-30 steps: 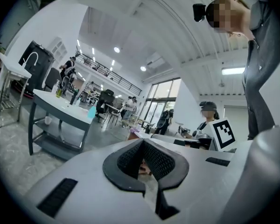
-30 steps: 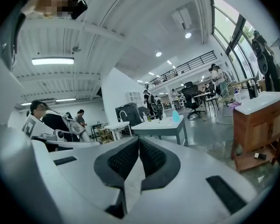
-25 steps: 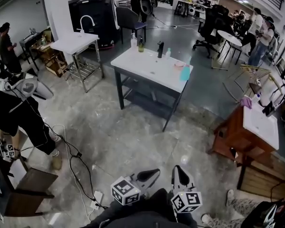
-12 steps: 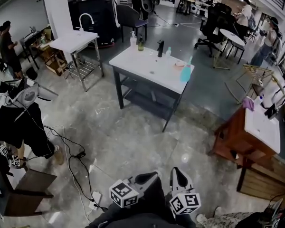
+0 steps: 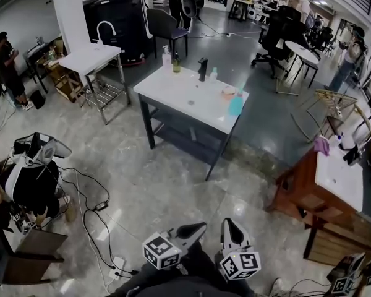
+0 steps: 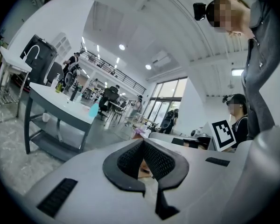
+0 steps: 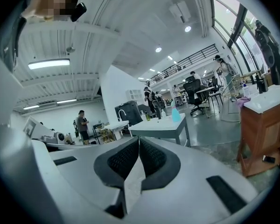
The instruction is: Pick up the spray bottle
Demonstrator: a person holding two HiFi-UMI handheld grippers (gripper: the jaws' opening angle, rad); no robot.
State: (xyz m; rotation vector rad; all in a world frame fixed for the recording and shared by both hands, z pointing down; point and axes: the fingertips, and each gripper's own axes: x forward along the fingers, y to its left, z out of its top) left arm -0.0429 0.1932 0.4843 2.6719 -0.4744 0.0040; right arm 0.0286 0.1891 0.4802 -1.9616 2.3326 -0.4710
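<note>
The pale blue spray bottle [image 5: 236, 106] stands upright at the right-hand edge of the white counter [image 5: 185, 94], well apart from both of our grippers, with open grey floor [image 5: 167, 184] between. We also see it as a small blue shape in the left gripper view [image 6: 94, 110] and the right gripper view [image 7: 175, 114]. Just beside it on the counter lies a small pink dish [image 5: 229, 91]. Farther back stand a black faucet [image 5: 202, 68], a small clear bottle [image 5: 213, 74], a white pump bottle [image 5: 166, 57] and a dark bottle [image 5: 176, 64].

Our left gripper [image 5: 196, 228] [image 6: 142, 143] sits low in the head view, its jaws pressed together at the tips with nothing between them. Our right gripper [image 5: 230, 226] [image 7: 139, 140] is just beside it, jaws likewise pressed together and empty. Both point toward the counter.

A wooden cabinet with a white top [image 5: 337, 172] stands to the right.
</note>
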